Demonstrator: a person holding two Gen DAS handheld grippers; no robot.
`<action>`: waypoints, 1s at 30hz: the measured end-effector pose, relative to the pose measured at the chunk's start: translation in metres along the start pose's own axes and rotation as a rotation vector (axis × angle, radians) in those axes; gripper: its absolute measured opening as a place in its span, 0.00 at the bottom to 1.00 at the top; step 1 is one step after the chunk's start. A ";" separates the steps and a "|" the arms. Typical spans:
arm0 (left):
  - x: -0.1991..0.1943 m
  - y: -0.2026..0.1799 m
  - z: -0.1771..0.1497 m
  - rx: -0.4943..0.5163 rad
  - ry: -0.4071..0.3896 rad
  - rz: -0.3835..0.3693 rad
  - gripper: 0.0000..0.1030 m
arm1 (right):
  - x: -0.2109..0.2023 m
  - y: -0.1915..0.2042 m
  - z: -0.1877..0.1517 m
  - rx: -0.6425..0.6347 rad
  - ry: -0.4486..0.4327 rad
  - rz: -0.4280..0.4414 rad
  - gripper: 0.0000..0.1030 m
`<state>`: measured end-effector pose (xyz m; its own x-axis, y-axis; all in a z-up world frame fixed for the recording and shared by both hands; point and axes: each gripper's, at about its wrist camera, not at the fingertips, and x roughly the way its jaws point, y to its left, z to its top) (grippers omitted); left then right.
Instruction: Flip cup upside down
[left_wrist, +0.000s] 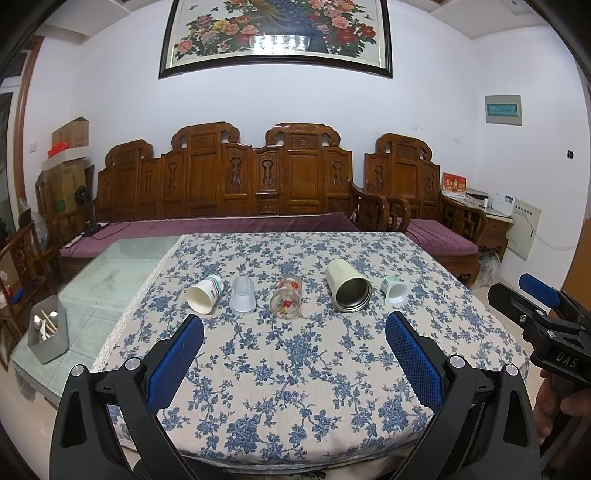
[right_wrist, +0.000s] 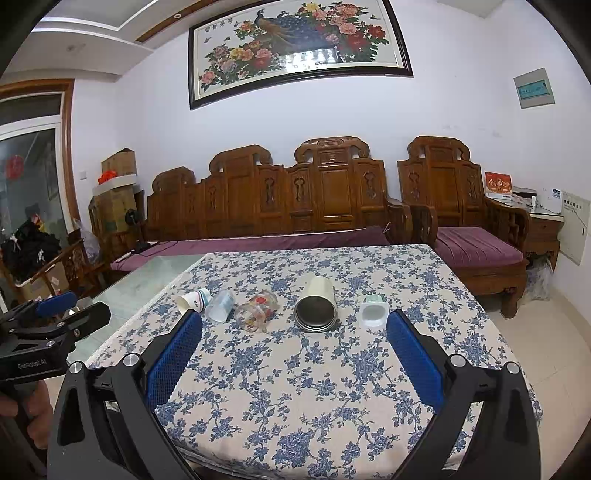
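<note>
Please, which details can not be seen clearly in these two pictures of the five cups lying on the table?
- Printed text on the white paper cup: too small in both views.
- Far closed ends of the cream metal tumbler and small white plastic cup: hidden by their own bodies in the right wrist view.
- Contents of the grey box: too small to identify in the left wrist view.
- Near table edge: hidden behind the open left gripper and the open right gripper.

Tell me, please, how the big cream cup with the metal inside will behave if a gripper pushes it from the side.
The cream metal-lined cup lies on its side on the tablecloth, so it would probably roll, perhaps curving. Its steel lining suggests it is heavier and stiffer than the paper cup. The smooth wall may slip between fingers.
</note>
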<state>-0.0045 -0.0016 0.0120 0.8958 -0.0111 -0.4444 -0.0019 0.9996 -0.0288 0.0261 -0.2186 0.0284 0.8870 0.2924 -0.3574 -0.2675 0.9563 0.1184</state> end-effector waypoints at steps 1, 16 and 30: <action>0.000 0.000 0.000 0.000 -0.001 0.000 0.92 | 0.000 0.000 0.000 0.001 -0.001 0.000 0.98; -0.006 0.001 0.006 -0.001 -0.012 -0.003 0.92 | -0.001 0.001 -0.001 0.003 -0.001 0.001 0.98; 0.003 0.005 0.005 -0.005 0.015 -0.008 0.92 | 0.009 -0.002 -0.005 0.004 0.023 0.011 0.98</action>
<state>0.0001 0.0037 0.0148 0.8891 -0.0199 -0.4573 0.0031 0.9993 -0.0374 0.0327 -0.2176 0.0205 0.8753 0.3027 -0.3772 -0.2752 0.9531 0.1263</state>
